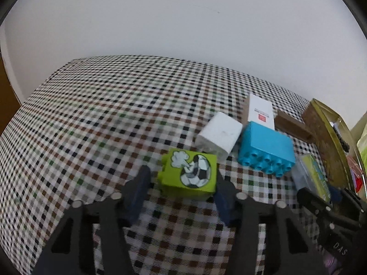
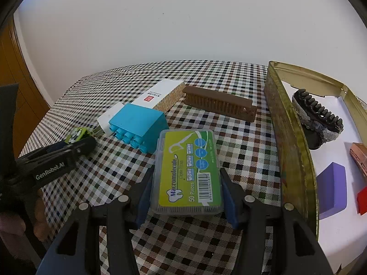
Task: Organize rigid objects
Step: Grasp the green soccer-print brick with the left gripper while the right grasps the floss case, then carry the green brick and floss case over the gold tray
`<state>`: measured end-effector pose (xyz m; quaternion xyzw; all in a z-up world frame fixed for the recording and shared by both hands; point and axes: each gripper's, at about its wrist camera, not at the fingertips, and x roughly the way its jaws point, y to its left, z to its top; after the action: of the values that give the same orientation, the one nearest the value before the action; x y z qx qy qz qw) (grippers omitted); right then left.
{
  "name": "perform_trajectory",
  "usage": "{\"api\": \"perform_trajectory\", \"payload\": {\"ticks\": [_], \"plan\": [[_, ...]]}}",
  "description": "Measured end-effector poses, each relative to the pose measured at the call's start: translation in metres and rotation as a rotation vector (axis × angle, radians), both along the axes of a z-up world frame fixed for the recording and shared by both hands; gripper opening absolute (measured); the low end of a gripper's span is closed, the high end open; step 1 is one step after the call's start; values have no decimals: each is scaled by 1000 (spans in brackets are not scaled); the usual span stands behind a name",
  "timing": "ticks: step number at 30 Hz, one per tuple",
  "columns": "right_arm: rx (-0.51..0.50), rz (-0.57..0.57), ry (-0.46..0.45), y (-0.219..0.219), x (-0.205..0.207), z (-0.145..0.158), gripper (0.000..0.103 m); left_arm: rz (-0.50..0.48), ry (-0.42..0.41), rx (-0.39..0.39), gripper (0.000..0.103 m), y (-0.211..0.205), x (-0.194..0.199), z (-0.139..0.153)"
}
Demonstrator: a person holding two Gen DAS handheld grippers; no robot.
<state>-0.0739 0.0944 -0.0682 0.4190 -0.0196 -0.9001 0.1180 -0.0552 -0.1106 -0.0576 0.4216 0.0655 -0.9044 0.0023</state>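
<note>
A checked cloth (image 1: pixel 91 114) covers the table where two hand-held grippers work among small household things. The left gripper (image 1: pixel 181 181) straddles a green block (image 1: pixel 189 174) printed with a football: its right finger lies against the block's side, while the left finger (image 1: pixel 140 183) stands just clear, so the jaws are open about the block and not clamped on it. The block sits on the cloth, just in front of a white block (image 1: pixel 220 135) and to the left of a blue block (image 1: pixel 266 146) lying on its side, studs toward the camera.

The right gripper (image 2: pixel 187 183) holds a clear floss box (image 2: pixel 188 171) (green label, barcode toward the camera), both blue pads pressed against its long sides. From this view the box is near the front of the cloth, beside a gold tin (image 2: pixel 289 137) that stands open on the right.

Inside the tin lie a dark hair clip (image 2: pixel 318 114), a purple block (image 2: pixel 330 190), a red piece (image 2: pixel 362 199) and a copper-coloured piece (image 2: pixel 360 155). Farther back on the cloth rest a brown brush (image 2: pixel 220 103) and a white carton (image 2: pixel 160 94) with a red mark, the carton touching the blue block.
</note>
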Motion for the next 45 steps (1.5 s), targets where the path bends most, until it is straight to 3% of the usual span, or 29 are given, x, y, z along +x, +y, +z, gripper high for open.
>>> {"api": "perform_trajectory", "payload": {"ticks": [2,11,19,25,36,45], "plan": [[3,0,0,0,0,0,56,-2,3,9,44,-1,3,-1],[-16,-9,18,4,4,3,56,8,20,59,43,5,9,0],[-97,-28,127,12,14,22,56,-21,200,38,43,24,34,24],[-146,-39,244,19,29,43,56,-4,250,38,43,26,40,32],[-166,-30,346,40,49,60,56,-16,273,50,43,45,34,36],[-177,-90,403,87,59,69,56,-97,291,45,43,104,29,43]]}}
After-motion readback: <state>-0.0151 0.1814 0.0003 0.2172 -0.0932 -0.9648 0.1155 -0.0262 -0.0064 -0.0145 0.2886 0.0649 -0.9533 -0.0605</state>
